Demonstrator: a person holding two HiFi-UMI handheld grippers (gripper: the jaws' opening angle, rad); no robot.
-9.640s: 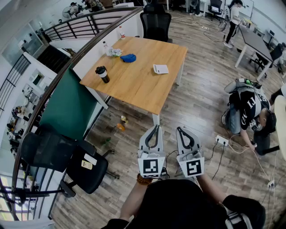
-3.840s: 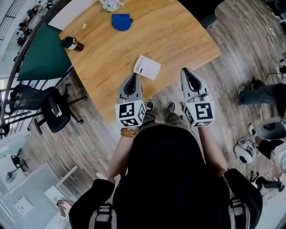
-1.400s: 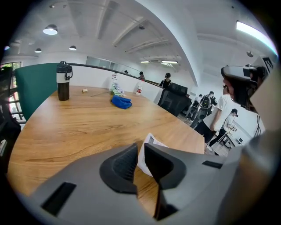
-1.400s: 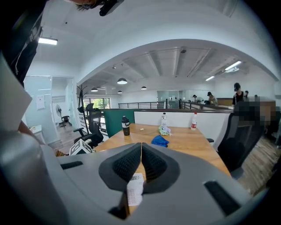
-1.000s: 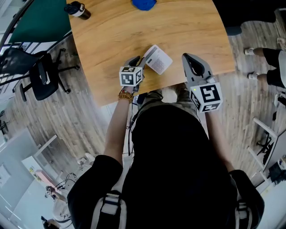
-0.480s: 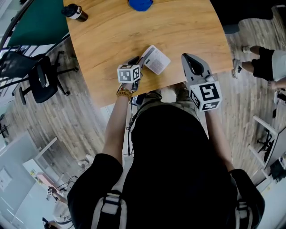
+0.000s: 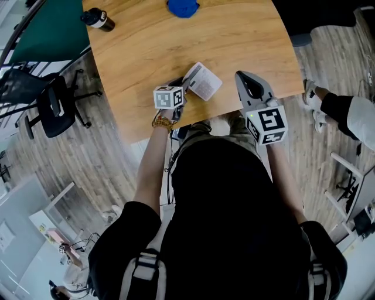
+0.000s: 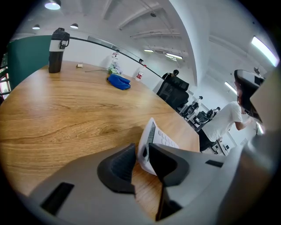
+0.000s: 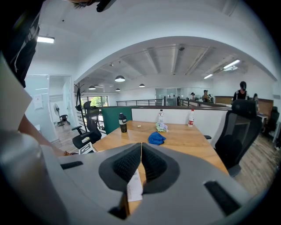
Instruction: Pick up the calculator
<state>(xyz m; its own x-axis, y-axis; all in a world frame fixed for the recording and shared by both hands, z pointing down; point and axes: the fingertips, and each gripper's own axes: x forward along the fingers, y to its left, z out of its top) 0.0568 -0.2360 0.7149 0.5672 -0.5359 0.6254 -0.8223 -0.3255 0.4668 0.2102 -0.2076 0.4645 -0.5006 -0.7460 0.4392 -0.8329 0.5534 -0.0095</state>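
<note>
The white calculator [image 7: 203, 81] is near the front edge of the wooden table [image 7: 146, 53]. In the left gripper view the calculator [image 8: 160, 138] stands tilted, its near edge raised and its keys facing right. My left gripper [image 8: 141, 158] is shut on that near edge, with a dark pad on each side. From the head camera, the left gripper [image 7: 183, 87] meets the calculator's left corner. My right gripper [image 7: 241, 76] hovers just right of the calculator, shut and empty. Its jaws [image 9: 141, 154] touch each other, and the calculator [image 9: 134, 186] shows low beneath them.
A blue cloth [image 7: 182, 7] lies at the table's far side and a dark bottle [image 7: 98, 19] stands at its far left corner. A black office chair [image 7: 53, 105] is on the floor to the left. Someone's arm and shoe [image 7: 351, 114] are at the right.
My left gripper has sunk a little and rolled slightly at the calculator's corner, and the calculator has shifted slightly with it. The right gripper has stayed still. A person has moved at the right.
</note>
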